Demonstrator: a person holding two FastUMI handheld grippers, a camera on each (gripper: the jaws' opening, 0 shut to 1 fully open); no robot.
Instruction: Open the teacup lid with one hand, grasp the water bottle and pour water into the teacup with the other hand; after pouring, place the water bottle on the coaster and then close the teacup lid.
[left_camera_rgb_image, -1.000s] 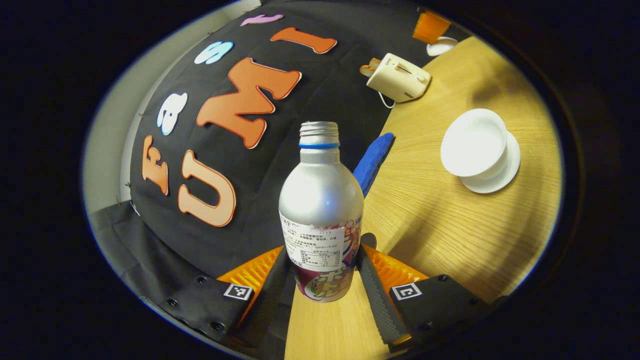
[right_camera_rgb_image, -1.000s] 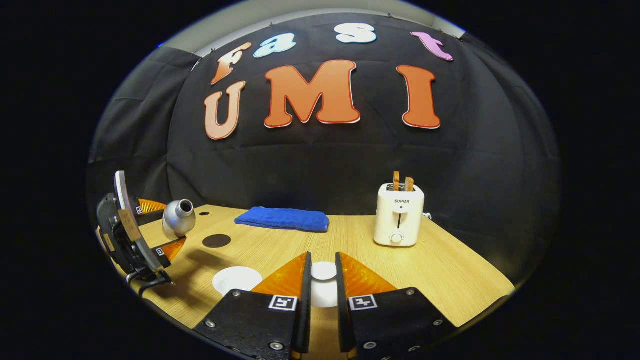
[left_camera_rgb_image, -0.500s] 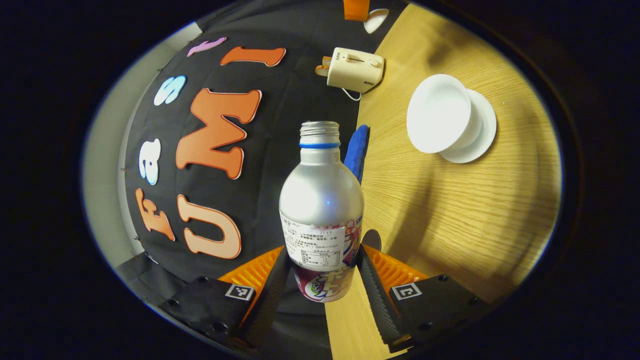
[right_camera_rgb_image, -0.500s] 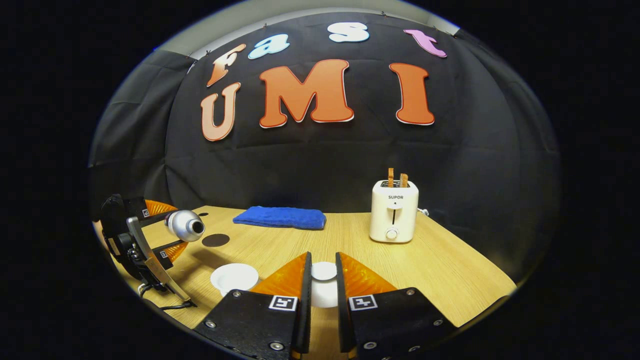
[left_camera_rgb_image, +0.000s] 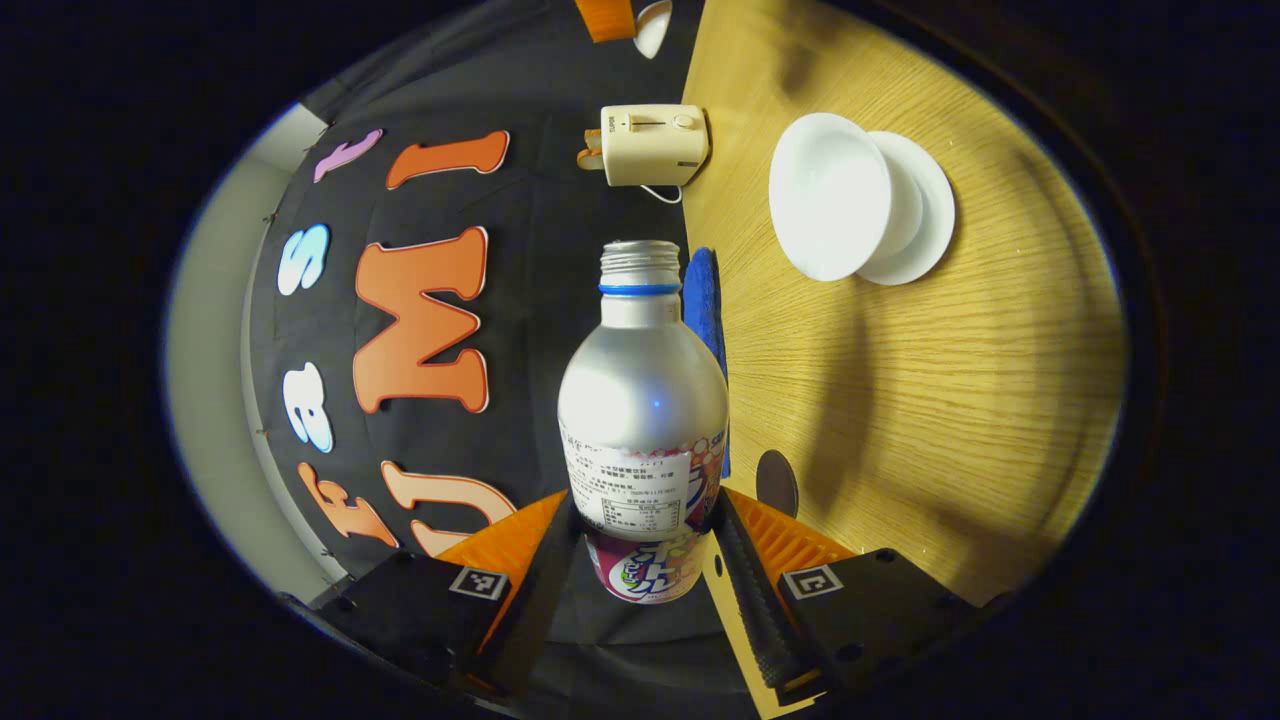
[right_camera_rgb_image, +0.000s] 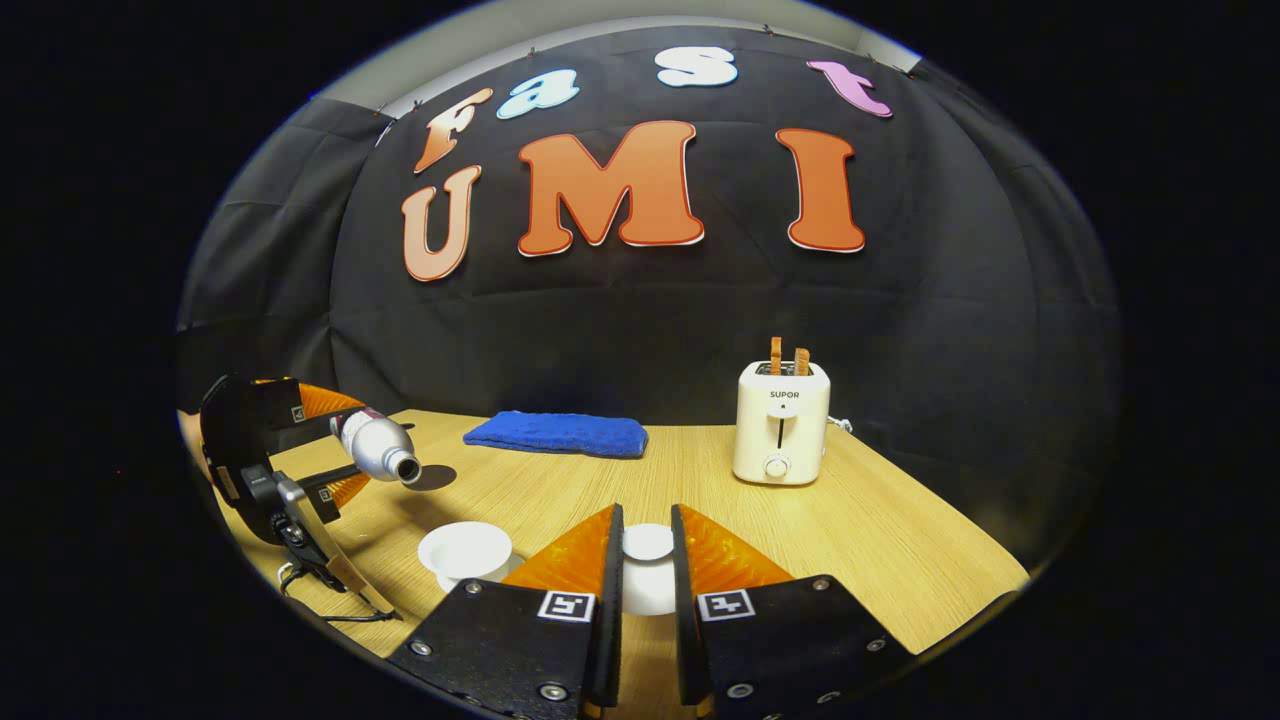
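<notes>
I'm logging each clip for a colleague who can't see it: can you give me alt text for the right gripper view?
The right gripper holds the white teacup lid between its fingers above a wooden table. Off to the left, the left gripper tips a silver water bottle, mouth down, toward the open teacup. A blue cloth and toaster sit behind.

black gripper (right_camera_rgb_image: 646, 600) – orange ribbed fingers (right_camera_rgb_image: 566, 555), square markers, screws.

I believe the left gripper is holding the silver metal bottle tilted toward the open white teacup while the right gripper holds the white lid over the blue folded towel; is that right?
Not quite. The right gripper holds the white lid over bare wooden table, well in front of the blue folded towel, as the right gripper view shows. The left gripper does hold the silver metal bottle tilted toward the open white teacup.
</notes>
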